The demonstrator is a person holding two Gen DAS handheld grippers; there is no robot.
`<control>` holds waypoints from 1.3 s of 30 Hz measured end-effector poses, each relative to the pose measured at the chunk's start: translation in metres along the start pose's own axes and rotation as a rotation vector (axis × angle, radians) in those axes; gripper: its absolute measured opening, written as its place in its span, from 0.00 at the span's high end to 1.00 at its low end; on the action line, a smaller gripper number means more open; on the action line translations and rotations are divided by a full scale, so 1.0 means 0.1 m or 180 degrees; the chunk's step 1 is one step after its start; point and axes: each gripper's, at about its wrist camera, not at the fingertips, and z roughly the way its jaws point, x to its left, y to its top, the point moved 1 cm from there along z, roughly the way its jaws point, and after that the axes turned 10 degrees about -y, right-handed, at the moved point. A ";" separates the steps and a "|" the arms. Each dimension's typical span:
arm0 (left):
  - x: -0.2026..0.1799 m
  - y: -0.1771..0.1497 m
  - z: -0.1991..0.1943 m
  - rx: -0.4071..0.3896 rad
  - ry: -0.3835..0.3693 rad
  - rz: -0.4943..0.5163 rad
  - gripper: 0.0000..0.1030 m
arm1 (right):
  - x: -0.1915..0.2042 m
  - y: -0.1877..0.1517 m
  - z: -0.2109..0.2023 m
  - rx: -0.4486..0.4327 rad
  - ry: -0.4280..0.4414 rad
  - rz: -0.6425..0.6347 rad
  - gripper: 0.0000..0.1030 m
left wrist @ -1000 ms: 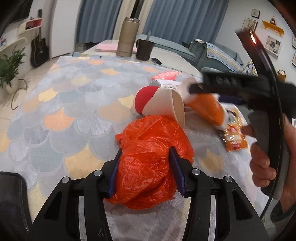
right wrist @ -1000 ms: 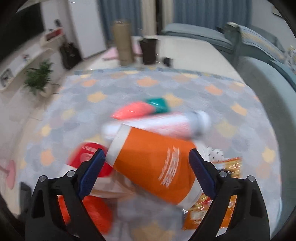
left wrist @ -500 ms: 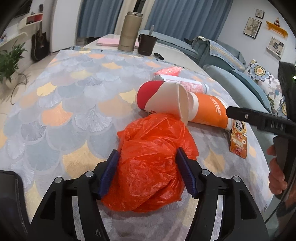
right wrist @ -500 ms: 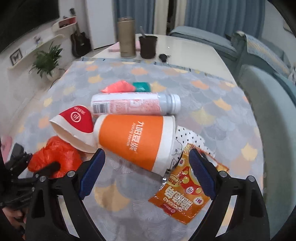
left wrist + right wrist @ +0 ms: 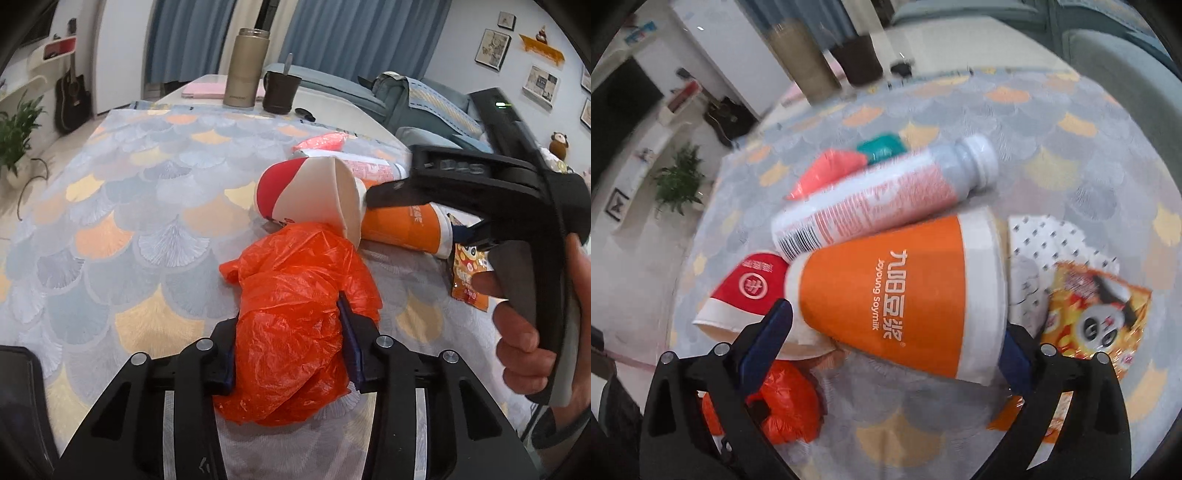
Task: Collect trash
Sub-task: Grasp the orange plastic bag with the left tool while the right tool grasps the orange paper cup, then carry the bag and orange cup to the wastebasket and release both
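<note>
your left gripper (image 5: 290, 332) is closing on the orange bag (image 5: 295, 317), pads pressing its sides. your right gripper (image 5: 894, 343) is opening wide around the orange cup (image 5: 901, 291), lying on the cloth (image 5: 110, 206). next: close on the cup, lift.

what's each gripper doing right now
left gripper: closing on the orange plastic bag
right gripper: opening, astride the orange cup, not gripping

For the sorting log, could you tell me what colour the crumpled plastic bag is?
Orange-red; the plastic bag shows best in the left wrist view.
</note>
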 end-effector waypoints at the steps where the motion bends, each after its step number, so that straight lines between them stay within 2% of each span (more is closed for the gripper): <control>1: 0.00 0.00 0.00 0.0000 -0.0001 0.0002 0.60 | 0.02 0.01 0.04 0.0031 0.0027 0.0035 0.07; 6: 0.00 0.00 -0.02 -0.0027 -0.0023 0.0006 0.64 | 0.15 0.00 0.08 -0.0037 -0.0075 -0.0073 0.10; 7: 0.00 0.00 -0.02 -0.0039 -0.0028 -0.0002 0.65 | 0.17 -0.01 0.08 -0.0051 -0.0046 -0.0105 0.17; 9: 0.01 0.00 -0.04 -0.0069 -0.0082 -0.0045 0.67 | 0.19 -0.02 0.01 -0.0145 -0.0024 -0.0186 0.38; 11: 0.01 -0.01 -0.07 -0.0104 -0.0185 -0.0093 0.69 | 0.20 -0.04 -0.05 -0.0181 0.0025 -0.0271 0.74; 14: 0.02 0.02 -0.14 -0.0180 -0.0469 -0.0222 0.71 | 0.18 -0.06 -0.21 -0.0331 0.0043 -0.0315 0.92; 17: -0.02 0.05 -0.24 -0.0284 -0.0648 -0.0257 0.71 | 0.10 -0.09 -0.47 -0.0581 0.0079 -0.0341 0.97; 21: -0.14 0.12 -0.41 -0.0414 -0.0801 -0.0214 0.71 | 0.02 -0.14 -0.81 -0.0822 0.0058 -0.0375 0.98; 28: -0.65 0.33 -0.68 -0.0579 -0.0963 0.0109 0.71 | -0.40 -0.35 -1.61 -0.1293 -0.0084 -0.0355 0.98; 31: -1.07 0.44 -0.77 -0.0612 -0.1044 0.0365 0.71 | -0.73 -0.51 -1.99 -0.1469 -0.0180 -0.0253 0.98; 33: -1.39 0.50 -0.80 -0.0664 -0.0962 0.0591 0.71 | -1.01 -0.62 -2.22 -0.1575 -0.0261 -0.0131 0.98; 39: -2.41 0.58 -0.69 -0.0554 -0.1209 0.0957 0.71 | -1.91 -0.88 -2.77 -0.1743 -0.0472 0.0359 0.98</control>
